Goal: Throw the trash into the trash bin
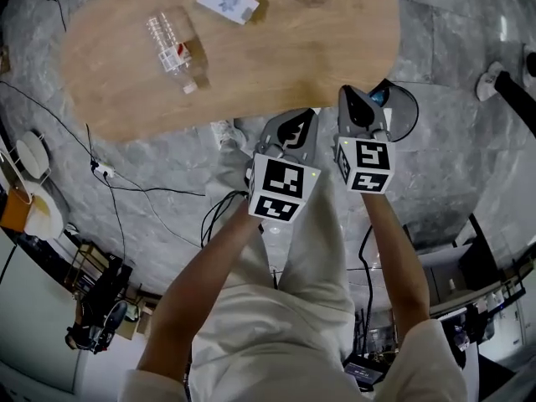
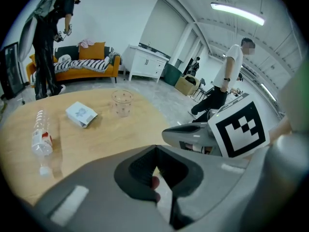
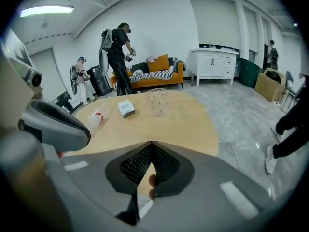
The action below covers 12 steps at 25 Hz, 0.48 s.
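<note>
On the oval wooden table (image 1: 335, 40) lie an empty plastic bottle (image 1: 173, 50) with a red label, a white packet (image 1: 228, 1) and a clear cup (image 2: 122, 102). The same bottle (image 3: 95, 118), packet (image 3: 126, 108) and cup (image 3: 156, 100) appear in the right gripper view. My left gripper (image 1: 293, 126) and right gripper (image 1: 355, 99) hover side by side just off the table's near edge. Both are shut with nothing between the jaws. A dark round bin (image 1: 404, 112) stands on the floor just right of the right gripper, partly hidden by it.
Cables and a power strip (image 1: 102, 170) run over the grey floor left of me. An orange sofa (image 2: 87, 62), a white cabinet (image 3: 215, 64) and several people stand beyond the table. My legs are below the grippers.
</note>
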Each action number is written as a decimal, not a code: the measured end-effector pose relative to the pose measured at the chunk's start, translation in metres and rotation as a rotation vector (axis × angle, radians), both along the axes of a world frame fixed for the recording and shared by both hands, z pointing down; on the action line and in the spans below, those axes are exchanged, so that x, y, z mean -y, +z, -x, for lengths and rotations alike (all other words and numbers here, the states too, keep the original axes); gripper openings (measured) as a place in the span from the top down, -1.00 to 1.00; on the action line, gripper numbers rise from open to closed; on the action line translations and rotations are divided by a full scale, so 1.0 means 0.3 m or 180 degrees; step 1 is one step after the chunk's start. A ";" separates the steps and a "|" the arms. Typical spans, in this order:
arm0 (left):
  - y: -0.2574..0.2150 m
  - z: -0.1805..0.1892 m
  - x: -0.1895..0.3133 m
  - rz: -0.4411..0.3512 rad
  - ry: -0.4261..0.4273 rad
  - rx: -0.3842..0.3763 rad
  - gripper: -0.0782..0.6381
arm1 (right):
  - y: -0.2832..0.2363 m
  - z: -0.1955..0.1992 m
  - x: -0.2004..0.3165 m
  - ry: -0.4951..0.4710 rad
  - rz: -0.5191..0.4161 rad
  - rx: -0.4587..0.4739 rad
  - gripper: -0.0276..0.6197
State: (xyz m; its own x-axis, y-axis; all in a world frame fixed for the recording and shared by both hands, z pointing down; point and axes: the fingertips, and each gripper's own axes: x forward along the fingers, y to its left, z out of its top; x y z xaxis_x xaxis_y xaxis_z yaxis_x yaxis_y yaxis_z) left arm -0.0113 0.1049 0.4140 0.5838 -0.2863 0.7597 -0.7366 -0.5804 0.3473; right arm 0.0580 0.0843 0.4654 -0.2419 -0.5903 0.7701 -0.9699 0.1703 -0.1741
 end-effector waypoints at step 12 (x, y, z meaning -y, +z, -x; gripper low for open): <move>0.000 0.266 0.112 -0.0035 -0.0411 0.0040 0.78 | 0.015 0.255 0.181 -0.0525 -0.0035 0.0026 0.36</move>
